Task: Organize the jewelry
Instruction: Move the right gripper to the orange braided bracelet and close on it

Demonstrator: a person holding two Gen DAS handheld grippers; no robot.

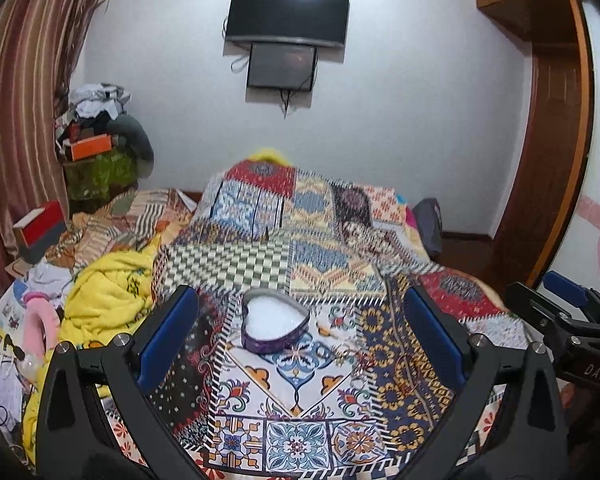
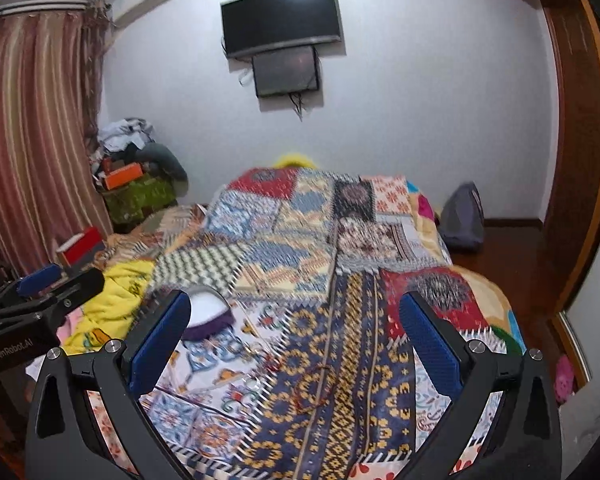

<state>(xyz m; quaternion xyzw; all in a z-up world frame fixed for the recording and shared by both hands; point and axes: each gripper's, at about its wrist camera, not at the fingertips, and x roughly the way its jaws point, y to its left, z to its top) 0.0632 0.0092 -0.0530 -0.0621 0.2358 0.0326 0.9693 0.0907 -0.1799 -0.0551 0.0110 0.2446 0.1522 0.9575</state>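
A purple heart-shaped box [image 1: 274, 322] with white lining stands open on the patchwork bedspread [image 1: 296, 432]. It sits between and just beyond the open fingers of my left gripper [image 1: 300, 320]. Thin jewelry pieces [image 1: 356, 356] lie on the cloth right of the box. In the right wrist view the box [image 2: 210, 314] is partly hidden behind the left finger of my right gripper [image 2: 296, 320], which is open and empty. The jewelry [image 2: 256, 354] and a reddish cord [image 2: 316, 384] lie on the cloth between the fingers. Each gripper shows at the edge of the other's view.
A yellow blanket [image 1: 104, 300] and loose clutter lie at the bed's left. A red box [image 1: 40, 226] and a pile of clothes [image 1: 100, 136] stand by the striped curtain. A wooden wardrobe [image 1: 556, 120] and a grey bag [image 2: 462, 216] are at the right.
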